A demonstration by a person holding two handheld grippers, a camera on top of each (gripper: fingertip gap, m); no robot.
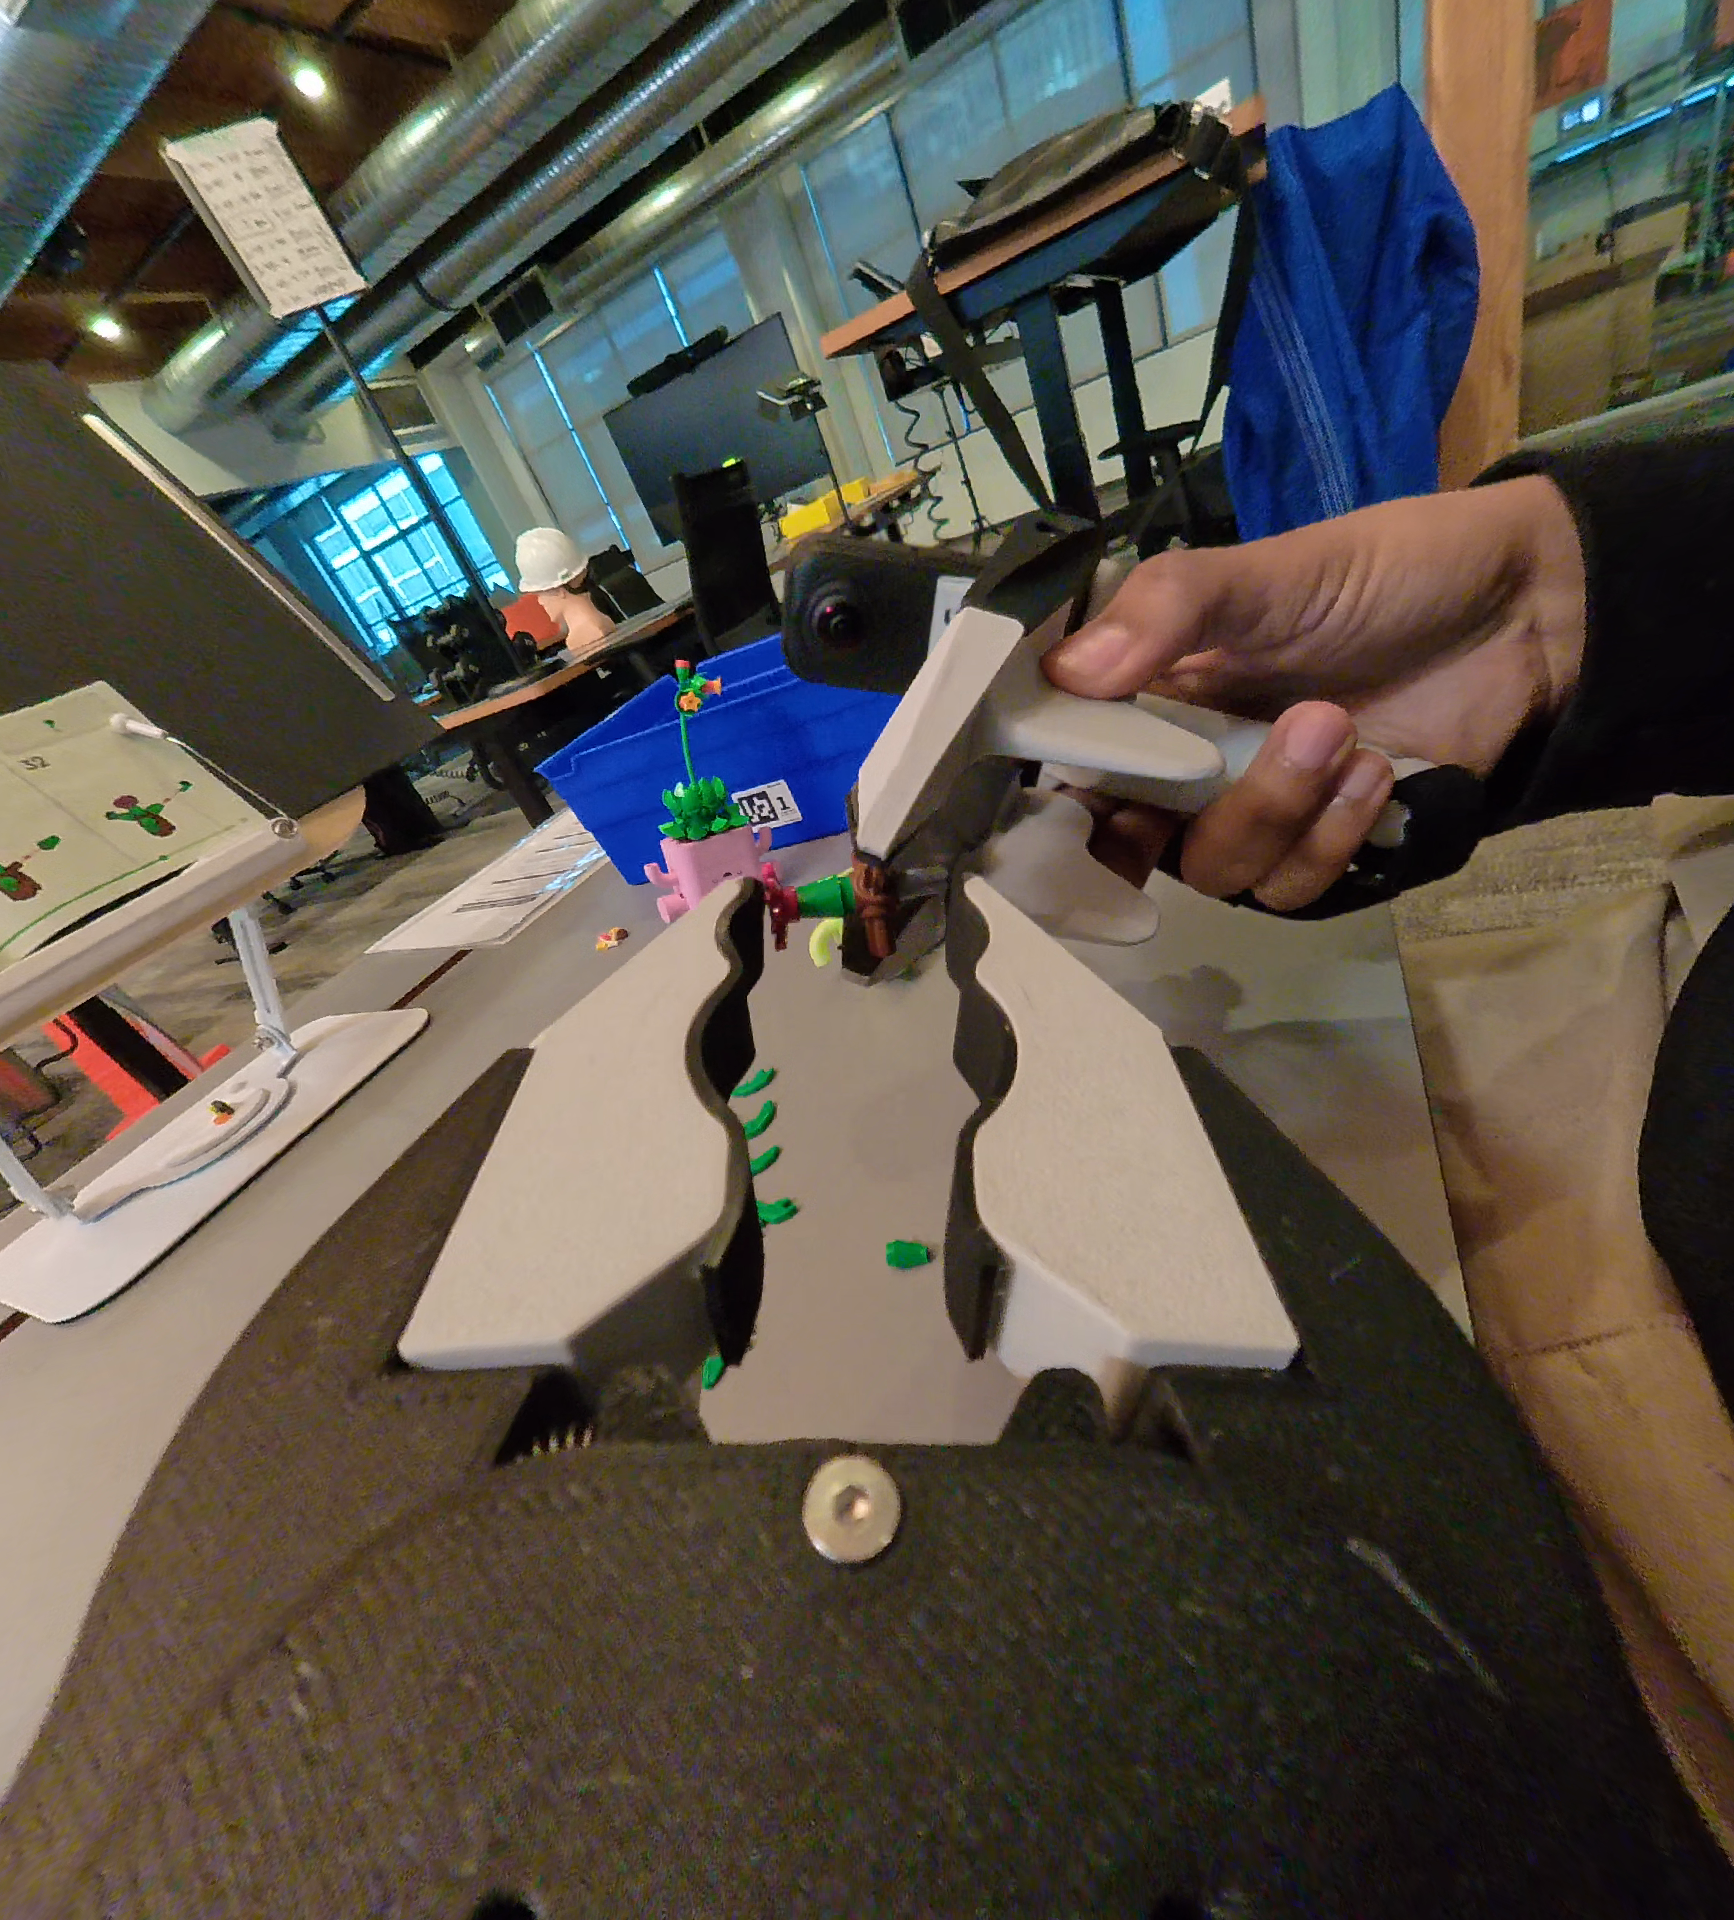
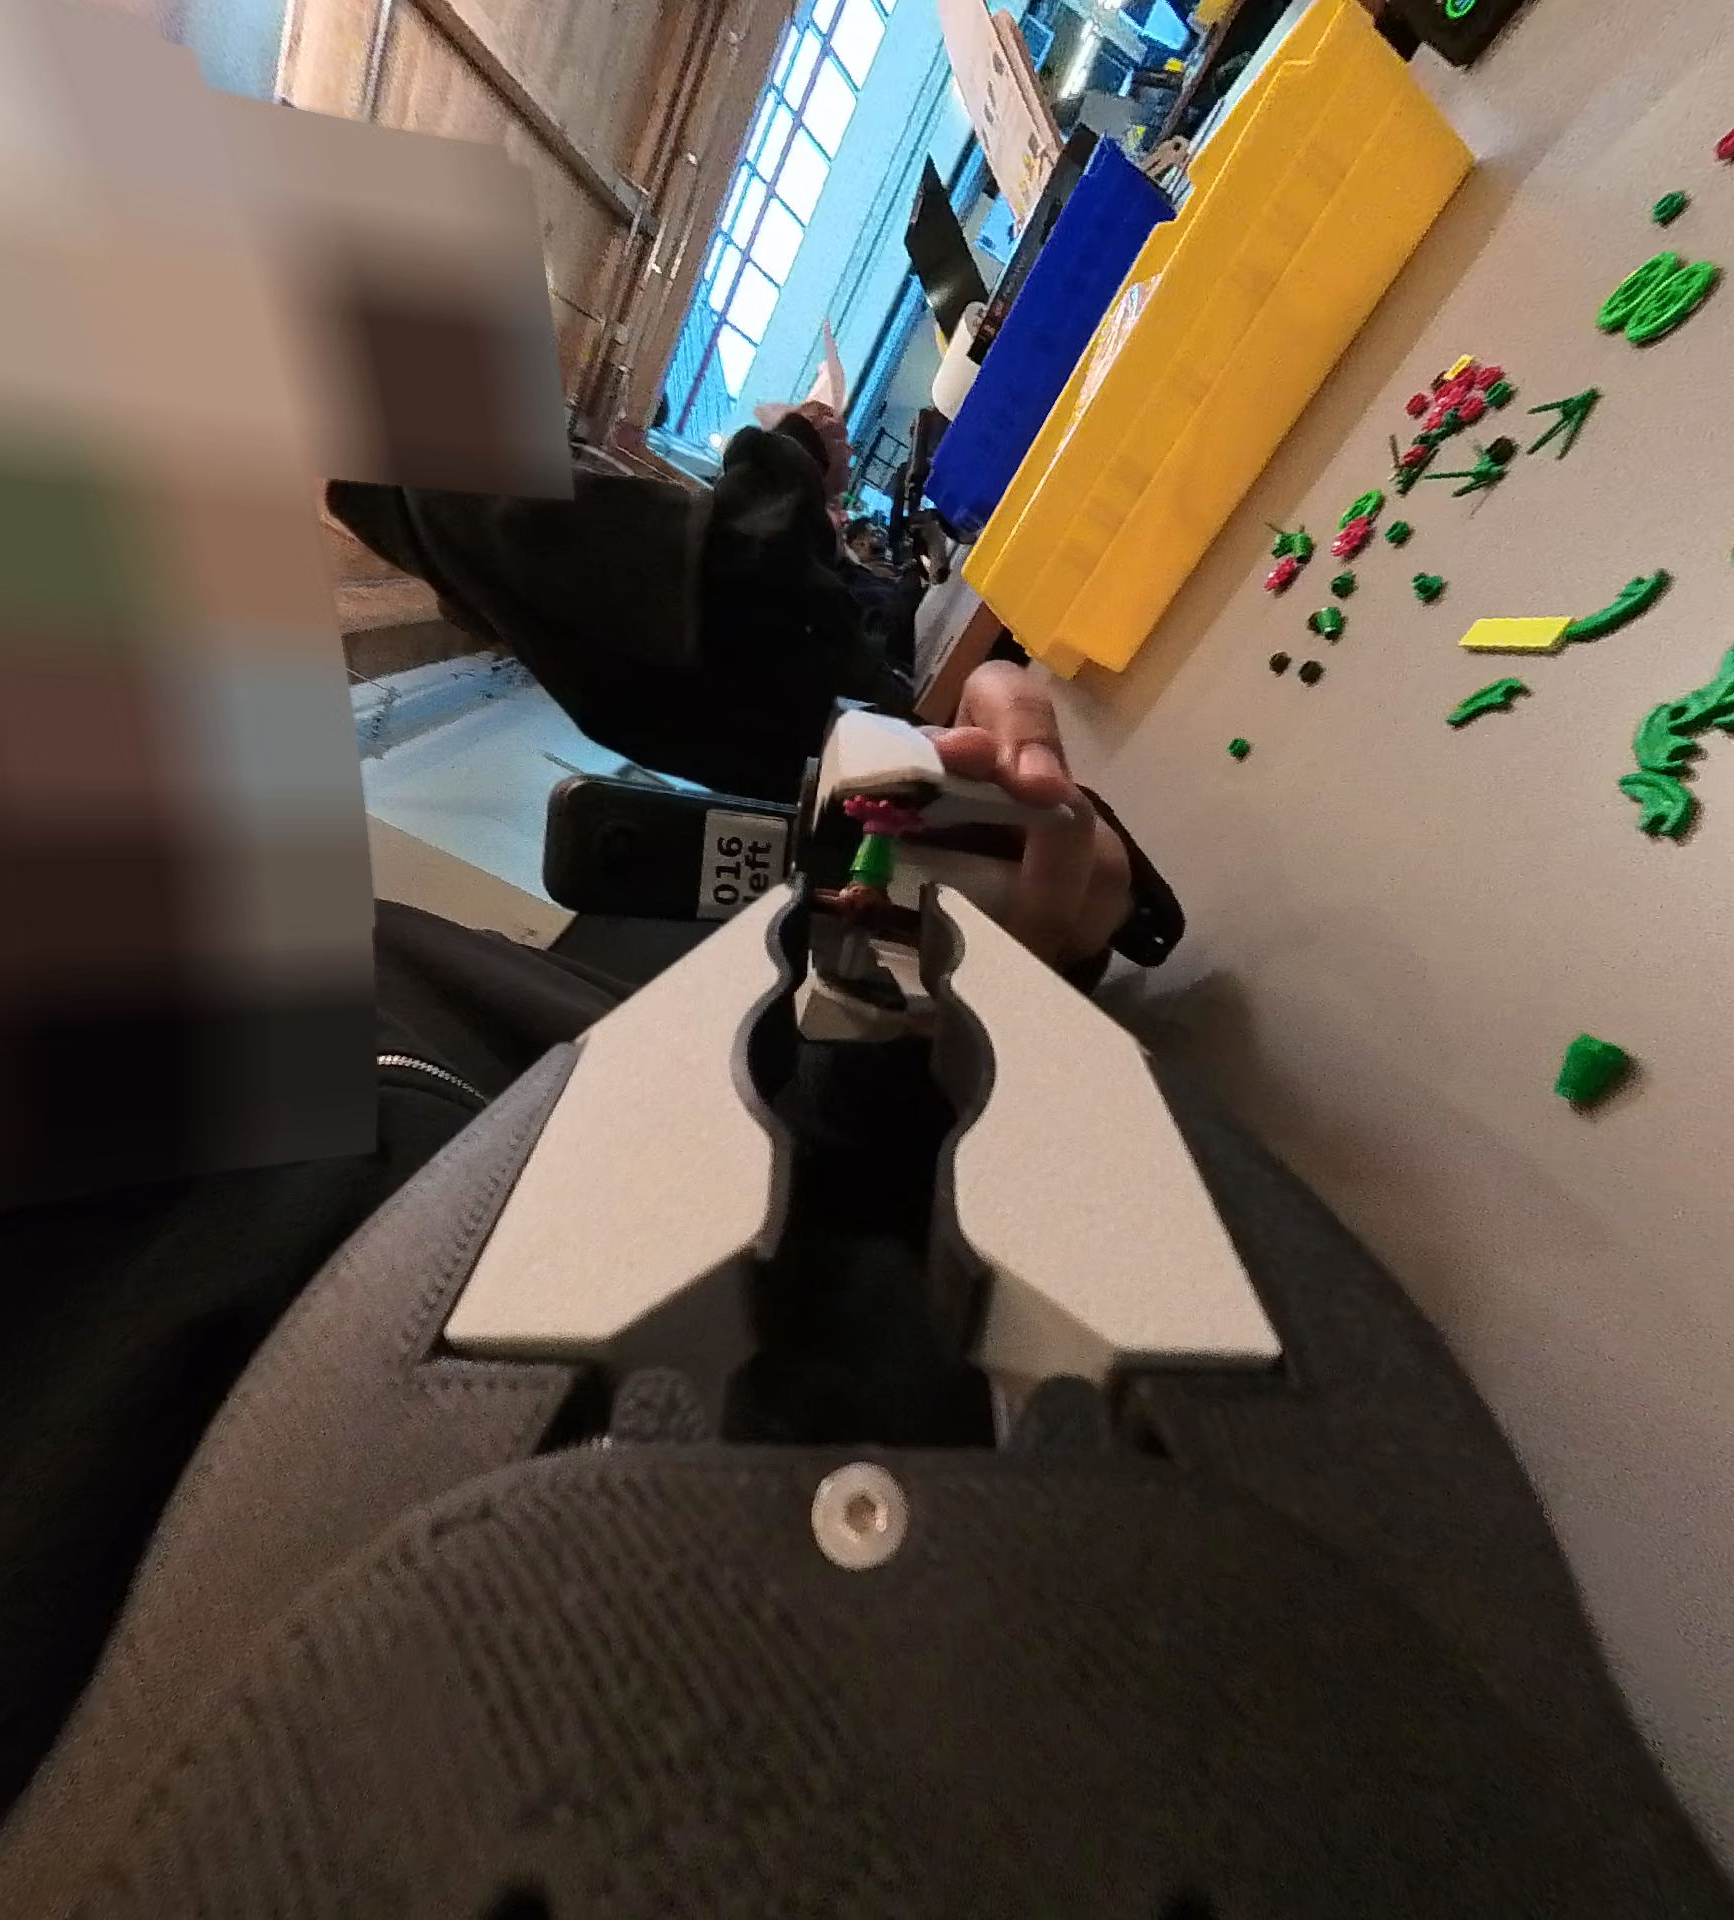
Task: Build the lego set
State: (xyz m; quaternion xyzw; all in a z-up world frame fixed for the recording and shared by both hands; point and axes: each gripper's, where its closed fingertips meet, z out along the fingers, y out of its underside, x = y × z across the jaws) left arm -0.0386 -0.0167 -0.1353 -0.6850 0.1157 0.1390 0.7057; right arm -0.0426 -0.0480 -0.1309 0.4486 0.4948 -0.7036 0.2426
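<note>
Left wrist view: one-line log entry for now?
right gripper: shut on flower stem | left gripper: open at its bloom | loose leaves: on table

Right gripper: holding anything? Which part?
Right gripper is shut on the brown trunk piece of a small flower build; the green stem and pink flower stick out free. Left gripper is open, holding nothing.
</note>
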